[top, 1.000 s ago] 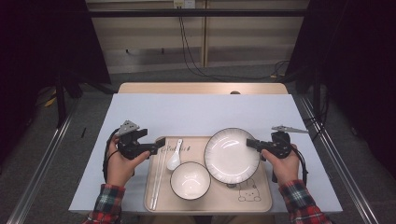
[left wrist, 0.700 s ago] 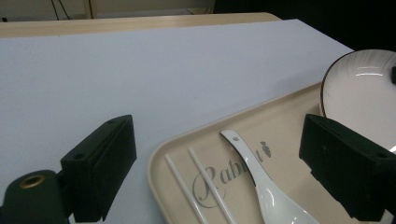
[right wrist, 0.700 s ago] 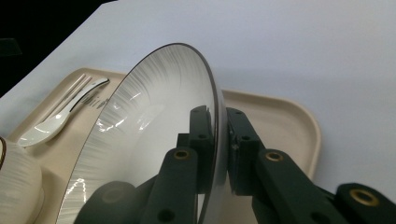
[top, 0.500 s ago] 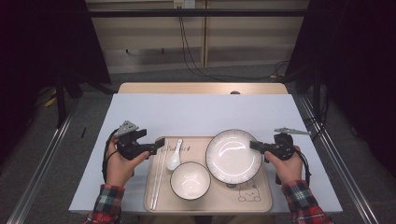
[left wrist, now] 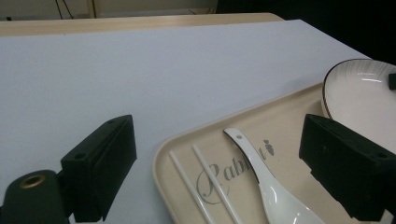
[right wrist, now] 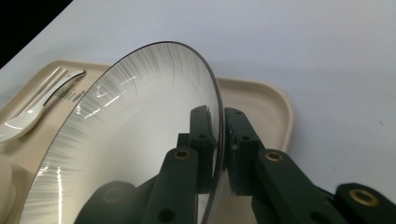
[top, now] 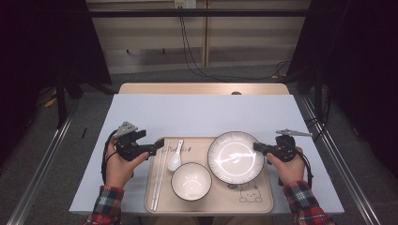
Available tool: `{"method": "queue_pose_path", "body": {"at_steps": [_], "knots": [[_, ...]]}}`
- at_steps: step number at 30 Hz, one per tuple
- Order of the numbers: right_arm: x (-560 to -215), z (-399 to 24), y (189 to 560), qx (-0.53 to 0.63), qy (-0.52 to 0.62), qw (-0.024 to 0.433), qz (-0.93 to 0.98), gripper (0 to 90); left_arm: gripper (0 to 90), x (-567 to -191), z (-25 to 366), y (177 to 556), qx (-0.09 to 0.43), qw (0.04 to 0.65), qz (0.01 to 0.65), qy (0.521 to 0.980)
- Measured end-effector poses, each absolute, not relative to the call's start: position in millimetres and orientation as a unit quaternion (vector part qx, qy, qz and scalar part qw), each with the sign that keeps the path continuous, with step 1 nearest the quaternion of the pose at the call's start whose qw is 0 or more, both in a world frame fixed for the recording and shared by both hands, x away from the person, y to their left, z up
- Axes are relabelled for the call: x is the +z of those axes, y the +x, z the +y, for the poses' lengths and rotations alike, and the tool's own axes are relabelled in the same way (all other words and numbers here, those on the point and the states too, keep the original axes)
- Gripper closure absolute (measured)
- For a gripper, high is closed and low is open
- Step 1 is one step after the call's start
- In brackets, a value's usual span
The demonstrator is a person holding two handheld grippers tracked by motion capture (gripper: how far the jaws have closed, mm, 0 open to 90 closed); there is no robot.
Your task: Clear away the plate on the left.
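A white plate (top: 235, 157) with a dark rim lies on the right part of a beige tray (top: 263, 202). My right gripper (top: 256, 146) is shut on the plate's right rim. In the right gripper view the jaws (right wrist: 217, 122) pinch the rim from both sides, and the plate (right wrist: 130, 140) stands tilted above the tray (right wrist: 267, 102). My left gripper (top: 159, 146) stands open at the tray's left rear corner. In the left gripper view it (left wrist: 219, 140) straddles that corner with nothing between its jaws.
The tray also holds a white spoon (top: 176, 157), two white chopsticks (top: 157, 180) along its left side and a white bowl (top: 191, 181) at the front. The pale table cover (top: 202, 112) stretches beyond the tray. Metal rails run along both sides of the table.
My right gripper and the plate it holds have shifted slightly to the right. The left gripper has stayed in place.
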State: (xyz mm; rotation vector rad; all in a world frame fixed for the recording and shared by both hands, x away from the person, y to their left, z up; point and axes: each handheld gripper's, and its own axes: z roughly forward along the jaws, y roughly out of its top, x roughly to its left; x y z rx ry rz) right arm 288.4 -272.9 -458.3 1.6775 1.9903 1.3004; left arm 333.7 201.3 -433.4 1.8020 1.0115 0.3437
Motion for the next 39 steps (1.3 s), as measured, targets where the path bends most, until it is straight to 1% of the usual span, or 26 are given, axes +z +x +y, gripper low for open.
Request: {"method": "queue_pose_path", "body": {"at_steps": [7, 18, 24, 39], "knots": [[-458.6, -271.5, 286.2, 0.438, 0.566, 0.128, 0.687, 83.7, 11.1, -430.9, 204.2, 332.1, 0.152, 0.498, 0.424, 0.741], [-456.6, -270.0, 285.3, 0.43, 0.558, 0.145, 0.695, 85.4, 11.1, -431.6, 204.8, 334.0, 0.147, 0.504, 0.425, 0.737], [-457.0, -271.8, 285.5, 0.427, 0.564, 0.14, 0.693, 86.1, 11.1, -432.3, 204.6, 334.0, 0.147, 0.502, 0.426, 0.738], [-454.7, -270.8, 281.3, 0.419, 0.564, 0.149, 0.696, 86.0, 11.0, -431.3, 204.7, 333.9, 0.146, 0.504, 0.423, 0.738]]}}
